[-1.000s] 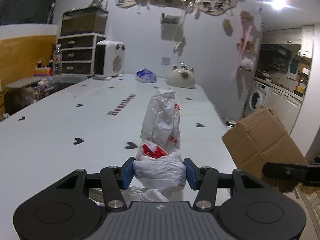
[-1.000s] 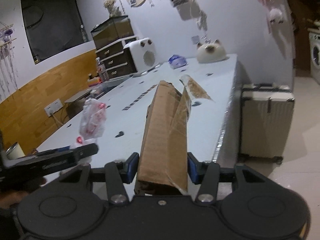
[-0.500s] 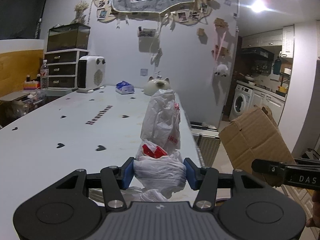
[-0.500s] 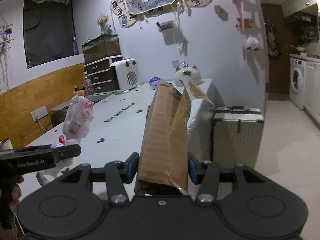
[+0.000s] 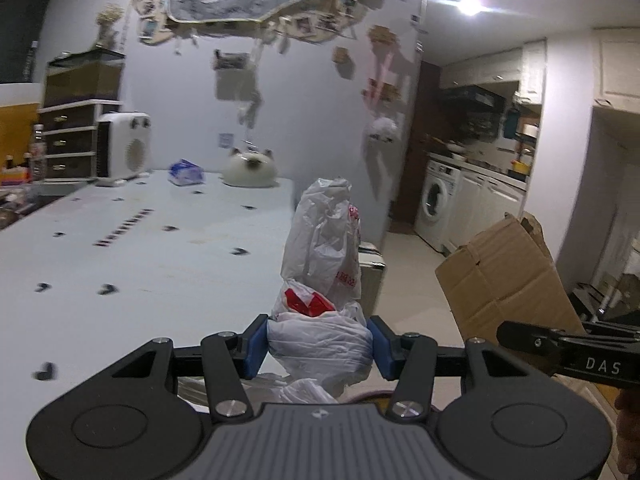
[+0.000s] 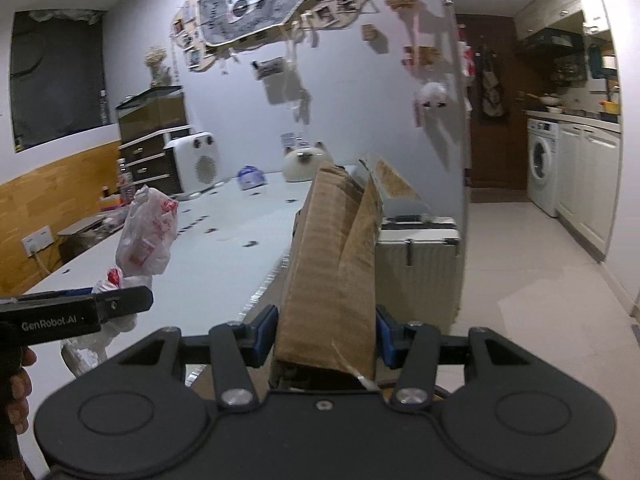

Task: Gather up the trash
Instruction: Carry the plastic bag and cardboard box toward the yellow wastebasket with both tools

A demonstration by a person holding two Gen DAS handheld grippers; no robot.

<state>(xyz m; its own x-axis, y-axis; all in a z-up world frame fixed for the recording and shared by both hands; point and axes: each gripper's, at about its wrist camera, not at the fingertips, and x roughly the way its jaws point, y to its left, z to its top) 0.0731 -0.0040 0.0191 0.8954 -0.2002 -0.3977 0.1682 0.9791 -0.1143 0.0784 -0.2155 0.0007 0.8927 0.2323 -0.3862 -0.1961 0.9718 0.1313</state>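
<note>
Bag (image 5: 320, 264) is pinched in the left gripper (image 5: 318, 346) over the table's (image 5: 132, 276) right near edge; box (image 6: 332, 276) is clamped in the right gripper (image 6: 326, 336), off that edge. Both grips should be kept firm while carried, nothing swung. Each long axis points away, tilted upward

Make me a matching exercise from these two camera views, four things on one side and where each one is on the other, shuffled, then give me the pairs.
Things
1. plastic bag
2. cardboard box
3. cat-shaped ornament
4. washing machine

Places
A. far end of the white table
B. in the right tongs
C. kitchen area, under the counter
D. in the left tongs

Pairs: 1-D, 2-B, 3-A, 4-C
</note>
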